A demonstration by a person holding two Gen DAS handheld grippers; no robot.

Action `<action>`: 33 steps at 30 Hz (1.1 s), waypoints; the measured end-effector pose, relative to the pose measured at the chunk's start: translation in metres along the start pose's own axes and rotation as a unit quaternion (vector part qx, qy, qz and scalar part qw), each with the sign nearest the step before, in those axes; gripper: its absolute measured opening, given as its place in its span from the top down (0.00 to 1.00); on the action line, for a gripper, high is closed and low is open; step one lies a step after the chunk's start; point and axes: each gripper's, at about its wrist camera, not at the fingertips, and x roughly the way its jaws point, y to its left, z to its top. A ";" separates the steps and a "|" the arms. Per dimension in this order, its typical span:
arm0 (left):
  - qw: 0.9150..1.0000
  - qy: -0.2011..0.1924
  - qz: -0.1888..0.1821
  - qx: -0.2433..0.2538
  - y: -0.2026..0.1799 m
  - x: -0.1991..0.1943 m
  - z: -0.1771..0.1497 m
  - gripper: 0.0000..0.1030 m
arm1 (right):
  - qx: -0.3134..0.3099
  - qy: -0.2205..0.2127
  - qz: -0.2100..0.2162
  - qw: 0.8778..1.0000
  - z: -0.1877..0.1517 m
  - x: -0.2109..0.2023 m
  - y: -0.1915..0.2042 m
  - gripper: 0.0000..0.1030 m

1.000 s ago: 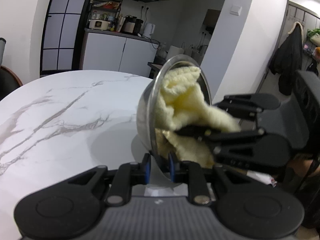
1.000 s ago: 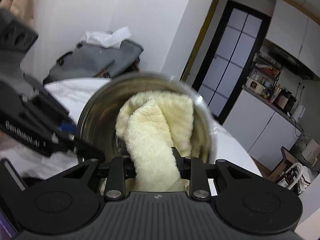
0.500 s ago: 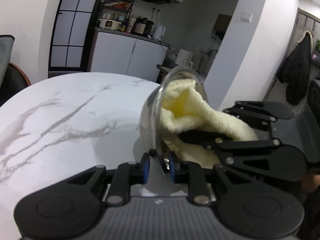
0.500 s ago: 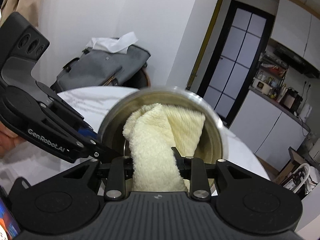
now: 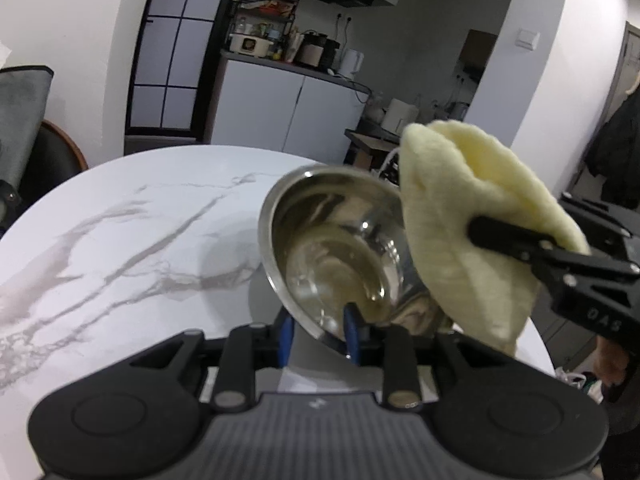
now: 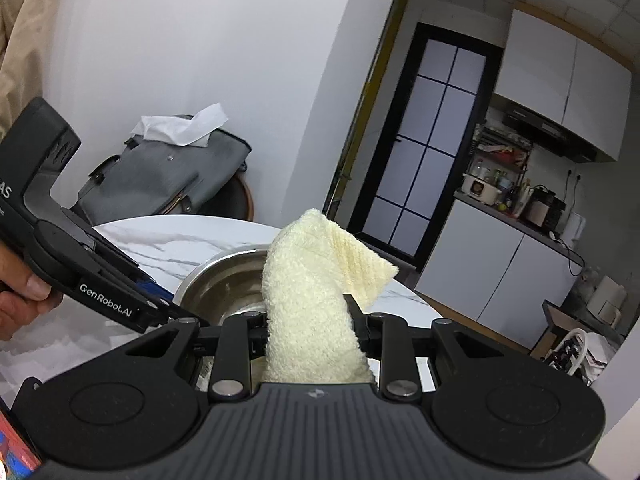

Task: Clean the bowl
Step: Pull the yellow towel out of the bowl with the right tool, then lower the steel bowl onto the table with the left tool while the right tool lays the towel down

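A steel bowl (image 5: 340,256) is held tilted above the white marble table (image 5: 120,232). My left gripper (image 5: 318,334) is shut on the bowl's near rim, with blue pads on either side of it. The bowl's inside is bare and shiny. My right gripper (image 6: 308,320) is shut on a pale yellow cloth (image 6: 316,292), which now hangs outside the bowl, at its right side in the left wrist view (image 5: 472,220). In the right wrist view the bowl (image 6: 224,284) lies just behind the cloth, and the left gripper reaches in from the left.
A grey bag (image 6: 168,172) with a white tissue sits on a chair behind the table. A dark chair (image 5: 36,152) stands at the table's left. Kitchen cabinets (image 5: 288,108) and a counter with appliances are at the back.
The cloth has come out of the bowl and moved up and to the right. The bowl has turned its opening toward the left wrist camera and dropped lower.
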 end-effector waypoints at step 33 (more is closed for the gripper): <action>0.969 0.011 -0.004 0.247 -0.058 -0.008 0.037 0.02 | 0.168 0.042 -0.027 0.985 -0.042 -0.012 -0.052 0.71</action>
